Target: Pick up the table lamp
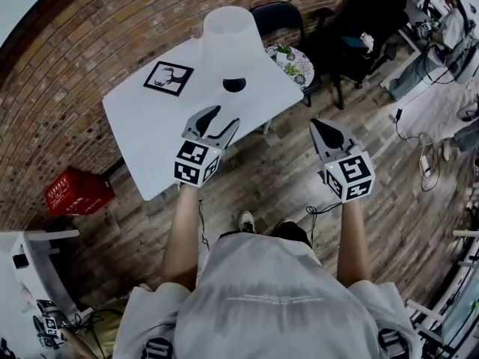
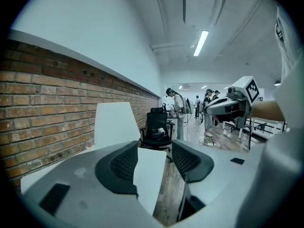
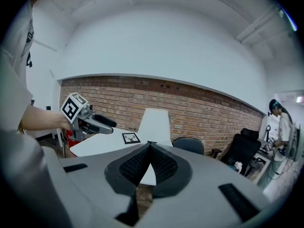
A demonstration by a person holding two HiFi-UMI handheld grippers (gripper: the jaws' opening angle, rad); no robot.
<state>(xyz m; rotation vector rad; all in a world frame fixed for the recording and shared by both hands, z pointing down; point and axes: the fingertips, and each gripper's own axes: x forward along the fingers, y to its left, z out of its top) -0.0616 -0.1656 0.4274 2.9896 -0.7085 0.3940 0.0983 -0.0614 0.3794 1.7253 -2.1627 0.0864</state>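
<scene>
The table lamp (image 1: 228, 30), with a tall white shade, stands at the far side of the white table (image 1: 146, 129). It also shows as a white shade in the left gripper view (image 2: 114, 123) and the right gripper view (image 3: 155, 124). My left gripper (image 1: 212, 126) hovers over the table's near edge, well short of the lamp, open with nothing between its jaws (image 2: 154, 159). My right gripper (image 1: 327, 132) hangs over the floor to the right of the table, shut and empty (image 3: 149, 146).
A black-framed picture (image 1: 168, 78) and a small black round object (image 1: 234, 84) lie on the table. Behind it stand a brick wall, a round seat with greenery (image 1: 292, 62) and black chairs (image 1: 359, 21). A red crate (image 1: 75, 191) sits left; cables and people are at right.
</scene>
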